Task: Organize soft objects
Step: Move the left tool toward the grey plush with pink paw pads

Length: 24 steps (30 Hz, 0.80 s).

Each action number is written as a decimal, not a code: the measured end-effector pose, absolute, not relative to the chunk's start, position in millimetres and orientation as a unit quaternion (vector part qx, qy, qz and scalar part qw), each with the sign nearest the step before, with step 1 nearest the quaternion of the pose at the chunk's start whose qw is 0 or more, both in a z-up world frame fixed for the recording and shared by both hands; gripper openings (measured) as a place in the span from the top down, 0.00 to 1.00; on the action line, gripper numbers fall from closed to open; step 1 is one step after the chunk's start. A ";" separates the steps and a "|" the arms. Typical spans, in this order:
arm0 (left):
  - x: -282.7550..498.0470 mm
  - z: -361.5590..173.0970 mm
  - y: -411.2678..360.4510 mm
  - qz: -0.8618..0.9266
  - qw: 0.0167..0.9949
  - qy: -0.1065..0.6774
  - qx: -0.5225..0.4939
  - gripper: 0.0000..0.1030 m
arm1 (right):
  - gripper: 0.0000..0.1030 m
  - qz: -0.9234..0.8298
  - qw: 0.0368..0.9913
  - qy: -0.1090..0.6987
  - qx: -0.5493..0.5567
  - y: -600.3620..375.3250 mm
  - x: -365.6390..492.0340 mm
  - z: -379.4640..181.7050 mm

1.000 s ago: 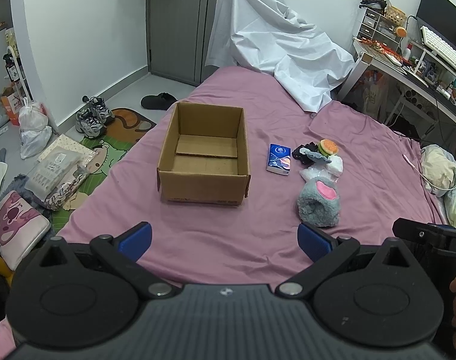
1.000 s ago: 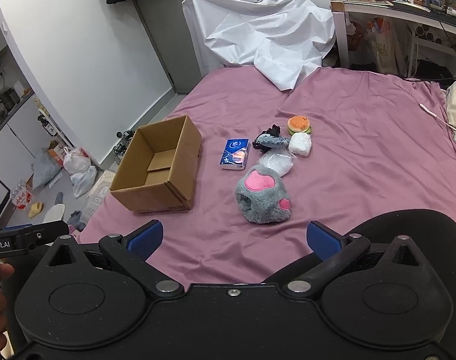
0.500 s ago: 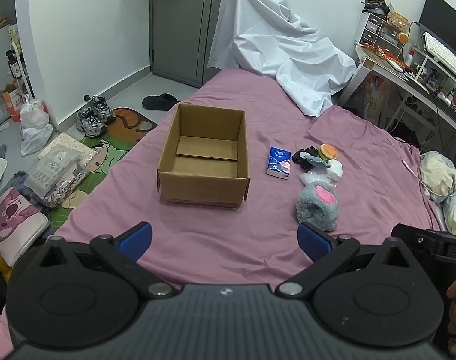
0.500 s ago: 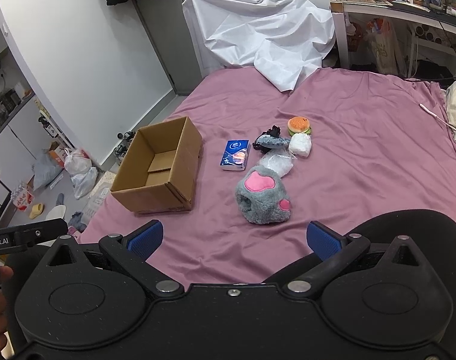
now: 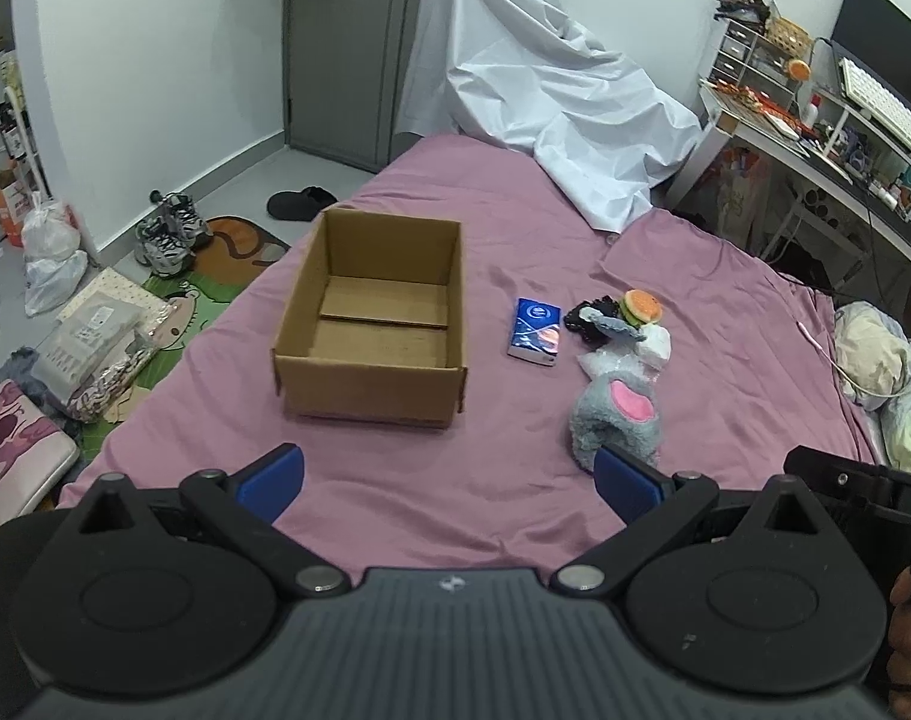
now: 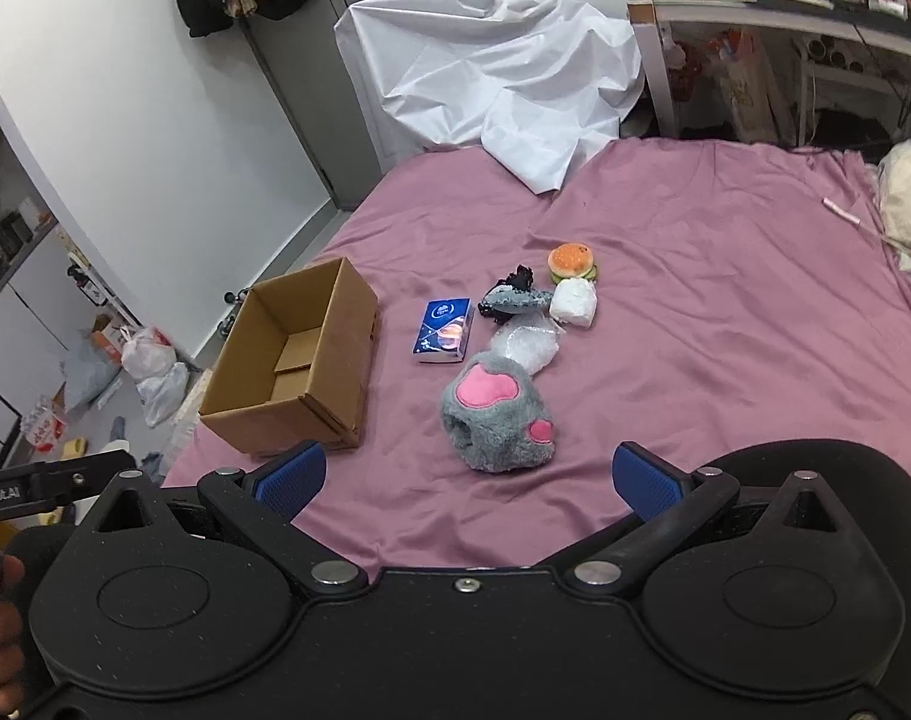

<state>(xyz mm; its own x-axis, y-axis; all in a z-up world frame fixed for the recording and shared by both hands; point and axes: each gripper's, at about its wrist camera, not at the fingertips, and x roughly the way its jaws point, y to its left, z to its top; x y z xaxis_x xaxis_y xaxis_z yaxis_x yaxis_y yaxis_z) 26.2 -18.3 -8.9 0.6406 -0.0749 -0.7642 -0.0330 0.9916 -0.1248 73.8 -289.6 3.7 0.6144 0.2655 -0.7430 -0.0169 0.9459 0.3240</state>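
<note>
Left wrist: burger toy (image 5: 640, 306) half-hidden.

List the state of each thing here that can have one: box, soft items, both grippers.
Cardboard box: upright on the bed, flaps open, nothing inside.
Grey paw plush: on the bed, outside the box, not gripped.
Blue tissue pack: flat beside the box.
Burger toy: on the bed, behind the white pouch.
Left gripper: jaws open, holding nothing.
Right gripper: jaws open, holding nothing.
</note>
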 end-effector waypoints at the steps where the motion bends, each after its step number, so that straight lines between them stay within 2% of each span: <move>1: 28.9 -10.2 -21.4 -0.014 0.903 0.425 -0.063 0.01 | 0.00 0.080 0.886 0.432 0.147 -292.0 75.3 1.7; 17: 72.0 -39.3 -48.3 -0.028 0.890 0.451 -0.063 0.03 | 0.02 0.085 0.878 0.441 0.166 -310.7 105.5 -24.8; 24: 93.0 -58.1 -56.5 -0.027 0.880 0.469 -0.068 0.03 | 0.14 0.099 0.866 0.462 0.162 -308.1 127.9 -42.8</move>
